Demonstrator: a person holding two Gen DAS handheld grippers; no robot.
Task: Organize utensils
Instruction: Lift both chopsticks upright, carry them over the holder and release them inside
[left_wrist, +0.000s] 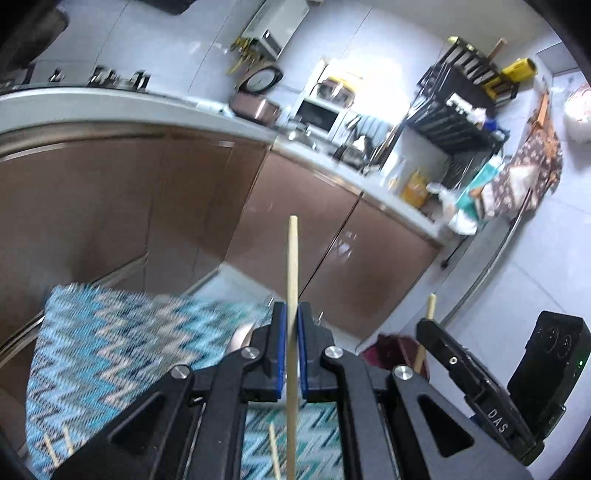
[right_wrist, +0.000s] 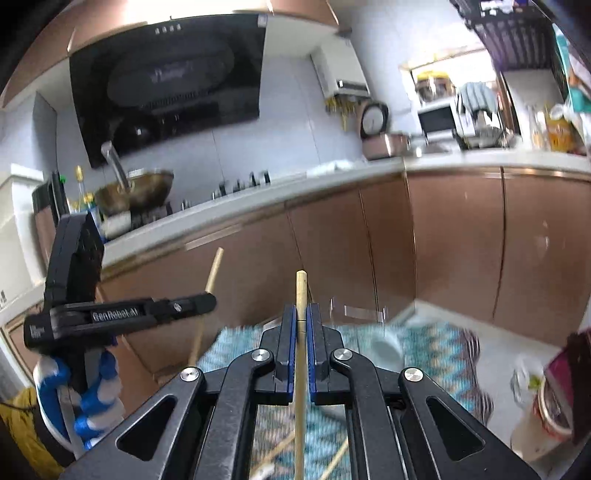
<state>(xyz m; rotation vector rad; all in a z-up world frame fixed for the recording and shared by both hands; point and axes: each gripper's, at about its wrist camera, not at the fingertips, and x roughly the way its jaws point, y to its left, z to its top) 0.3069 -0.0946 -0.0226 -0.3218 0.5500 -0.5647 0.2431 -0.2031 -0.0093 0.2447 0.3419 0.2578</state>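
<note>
My left hand-held gripper (left_wrist: 291, 325) and right hand-held gripper (right_wrist: 301, 325) each pinch a chopstick (left_wrist: 292, 266) pointing to 12 o'clock; the white cup (right_wrist: 386, 349) sits at 1 o'clock, nearer my right.

Black left gripper (left_wrist: 291, 350) and right gripper (right_wrist: 302, 350) — blue-padded jaws, silver screws.

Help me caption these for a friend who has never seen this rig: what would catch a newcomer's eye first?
Most striking is a pale wooden chopstick clamped upright between the blue pads of the left hand-held gripper, dead centre. The right hand-held gripper mirrors it, pinching a second light wooden chopstick. Below both lies a blue zigzag-patterned woven cloth with more loose wooden sticks, and glossy brown kitchen cabinets run behind.
</note>
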